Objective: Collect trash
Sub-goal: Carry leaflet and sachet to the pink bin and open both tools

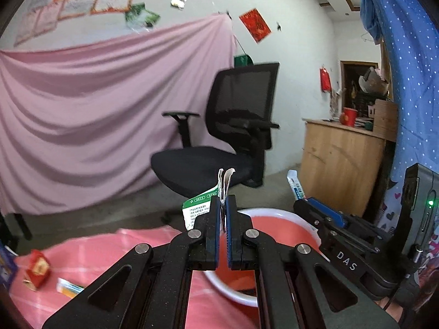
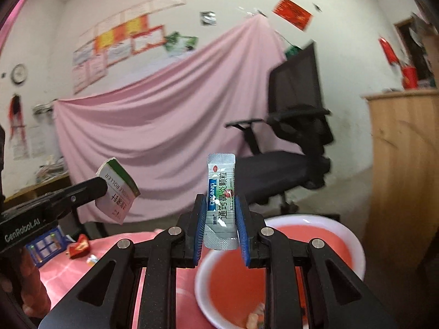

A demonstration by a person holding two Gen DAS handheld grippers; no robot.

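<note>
The left gripper (image 1: 222,205) is clamped tight on a flattened white cardboard box with green trim and printed text (image 1: 198,208), which sticks up and out to the left of its blue-padded fingers (image 1: 218,213). In the right wrist view the same box (image 2: 116,189) hangs at the tip of the left gripper (image 2: 101,189) on the left side, tilted, held in the air above the table.

The right gripper (image 2: 221,219) is closed on a silvery foil sachet with blue, green and red print (image 2: 221,200), pinched by its two edges and standing upright between the blue pads (image 2: 242,227). From the left wrist view the right gripper (image 1: 304,200) reaches in from the right, and the sachet (image 1: 295,185) pokes up past its tip.

Below both grippers sits a round white plastic basin with a red inside (image 2: 354,249), close in the near right part of the table; its rim (image 1: 274,213) shows just beyond the left gripper's fingers. A few blurred scraps lie at its bottom (image 2: 256,318).

The table wears a pink checked cloth (image 1: 96,249). To the far left on it lie a small red carton (image 1: 37,270) and an orange and white wrapper (image 1: 68,288); the right wrist view shows a crumpled red packet (image 2: 79,249) near a blue box (image 2: 45,245).

Beyond the table stand a black mesh office chair (image 1: 233,126), a pink sheet hung along the wall (image 1: 96,109) and a wooden cabinet (image 1: 340,161) on the right
</note>
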